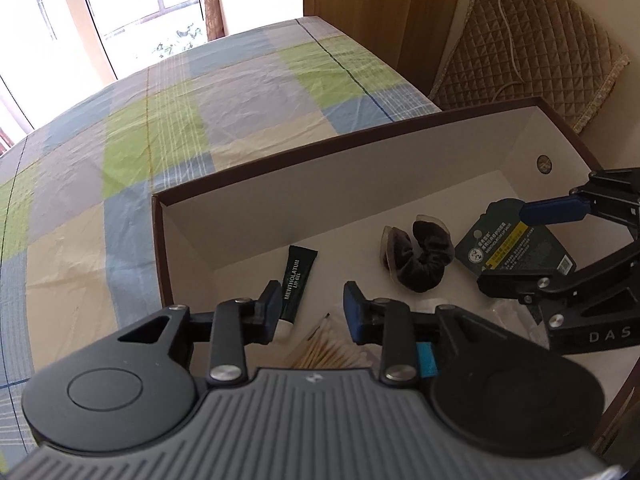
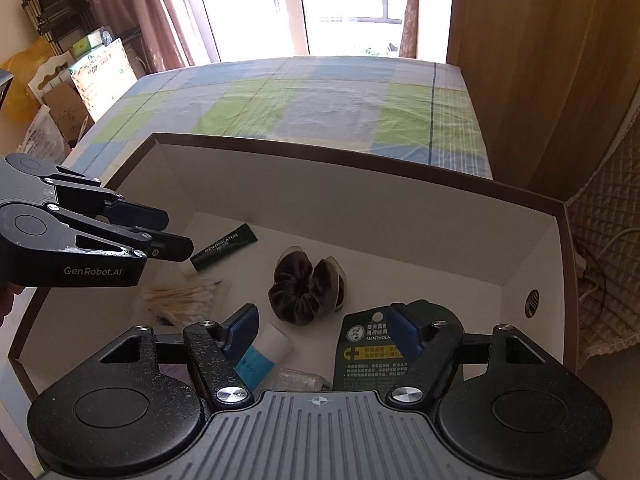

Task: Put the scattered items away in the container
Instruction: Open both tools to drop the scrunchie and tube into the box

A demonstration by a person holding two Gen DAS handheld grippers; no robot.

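A brown-rimmed box (image 1: 320,160) (image 2: 320,152) with a white inside holds a black lip-gel tube (image 1: 296,280) (image 2: 224,248), a dark brown scrunchie (image 1: 420,260) (image 2: 304,288), a bag of cotton swabs (image 1: 328,350) (image 2: 180,296), a blue-and-white tube (image 2: 268,352) and a green product card (image 1: 520,248) (image 2: 364,344). My left gripper (image 1: 312,308) (image 2: 172,234) hangs open above the swabs and lip-gel tube, holding nothing. My right gripper (image 2: 324,330) (image 1: 526,244) is open wide over the green card, which lies under its right finger.
The box rests on a bed with a checked green, blue and grey sheet (image 1: 200,120) (image 2: 320,96). A quilted cushion (image 1: 532,40) and a wooden wardrobe (image 2: 540,60) stand to the right. Cardboard boxes and bags (image 2: 80,80) crowd the floor at left.
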